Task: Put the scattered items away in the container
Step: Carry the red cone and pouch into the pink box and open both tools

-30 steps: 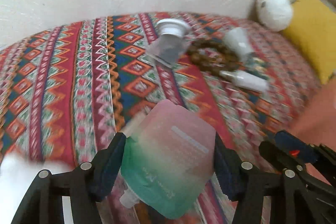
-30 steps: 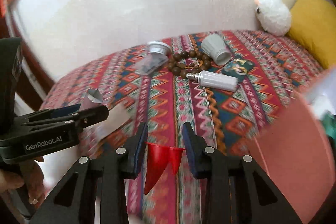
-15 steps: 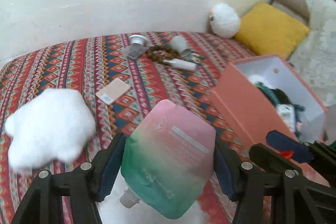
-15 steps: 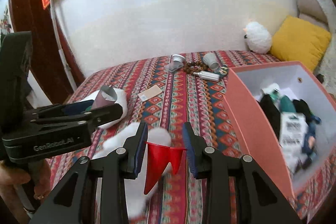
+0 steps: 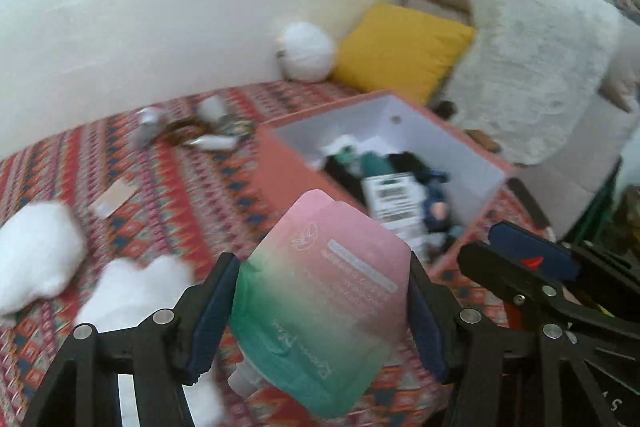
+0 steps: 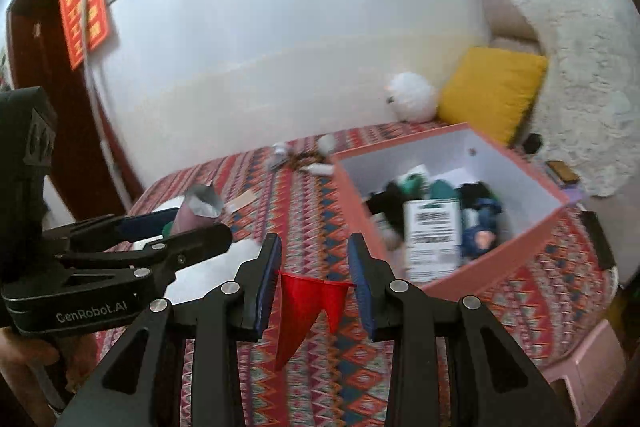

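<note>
Roughly, from left to right:

Loose items: white fluffy pieces (image 5: 38, 251) and a small tan card (image 5: 114, 195) lie on the woven patterned cover (image 5: 180, 195); a cluster of small bottles (image 5: 212, 143) sits far back, all outside the box.

Left gripper (image 5: 320, 301): pinching a soft spout pouch (image 5: 320, 267), pink fading to green, glossy and pliable, cap end hanging low.

Right gripper (image 6: 314, 277): clamped on a red funnel (image 6: 308, 303), thin hard plastic, cone pointing down.

Container: salmon-coloured box (image 6: 472, 277) with white inner walls, to the right, already partly filled with dark bundles and a labelled packet (image 6: 432, 227).

Risk, pouch: it bulges between the pads; its slick film could slide out before it is over the rim.

Risk, funnel: held only by its rim edges, it may twist or pop free.

Risk, box: a release short of the near wall would drop either item onto the cover.
</note>
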Motion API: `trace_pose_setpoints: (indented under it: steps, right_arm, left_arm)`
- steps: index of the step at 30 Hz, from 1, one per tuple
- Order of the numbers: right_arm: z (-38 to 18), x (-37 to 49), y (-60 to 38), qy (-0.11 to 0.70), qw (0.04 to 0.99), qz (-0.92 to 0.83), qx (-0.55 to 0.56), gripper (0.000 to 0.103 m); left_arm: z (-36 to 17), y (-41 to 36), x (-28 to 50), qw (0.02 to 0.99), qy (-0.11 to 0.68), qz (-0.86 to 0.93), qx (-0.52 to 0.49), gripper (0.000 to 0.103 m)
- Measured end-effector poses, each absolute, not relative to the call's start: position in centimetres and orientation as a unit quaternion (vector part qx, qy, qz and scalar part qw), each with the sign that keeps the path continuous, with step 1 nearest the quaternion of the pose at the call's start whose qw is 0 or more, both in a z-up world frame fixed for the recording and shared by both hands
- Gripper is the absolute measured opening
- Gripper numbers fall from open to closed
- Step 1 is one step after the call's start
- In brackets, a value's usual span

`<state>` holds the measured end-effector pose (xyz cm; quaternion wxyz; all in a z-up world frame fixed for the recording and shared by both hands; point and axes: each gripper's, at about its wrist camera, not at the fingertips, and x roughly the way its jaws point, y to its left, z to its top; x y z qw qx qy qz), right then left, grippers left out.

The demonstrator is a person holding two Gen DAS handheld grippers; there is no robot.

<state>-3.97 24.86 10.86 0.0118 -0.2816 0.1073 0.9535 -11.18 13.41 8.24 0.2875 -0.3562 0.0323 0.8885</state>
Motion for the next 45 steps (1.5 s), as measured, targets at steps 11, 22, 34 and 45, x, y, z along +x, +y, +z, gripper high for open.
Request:
trace_pose_setpoints:
  steps: [11, 22, 34, 45]
  right_arm:
    - [12.7, -4.4, 38.4, 0.139, 0.111, 0.95, -0.255, 0.037]
    - [7.9, -16.5, 49.4, 0.168, 0.144, 0.93, -0.295, 0.037]
    - [2.8, -23.2, 51.7, 0.145, 0.178, 0.919, -0.32, 0.084]
    - [7.0, -20.1, 44.6, 0.139, 0.137, 0.932, -0.306, 0.087]
  left_arm:
    - [10.0, 26.7, -14.5, 0.357, 0.063, 0.862, -0.354, 0.067]
    - [7.0, 39.2, -28.8, 0.384, 0.084, 0.825, -0.406, 0.068]
    - [2.6, 41.8, -36.6, 0.397, 0.034, 0.805, -0.439, 0.091]
    - [6.7, 32.0, -32.1, 0.377, 0.004, 0.827, -0.417, 0.091]
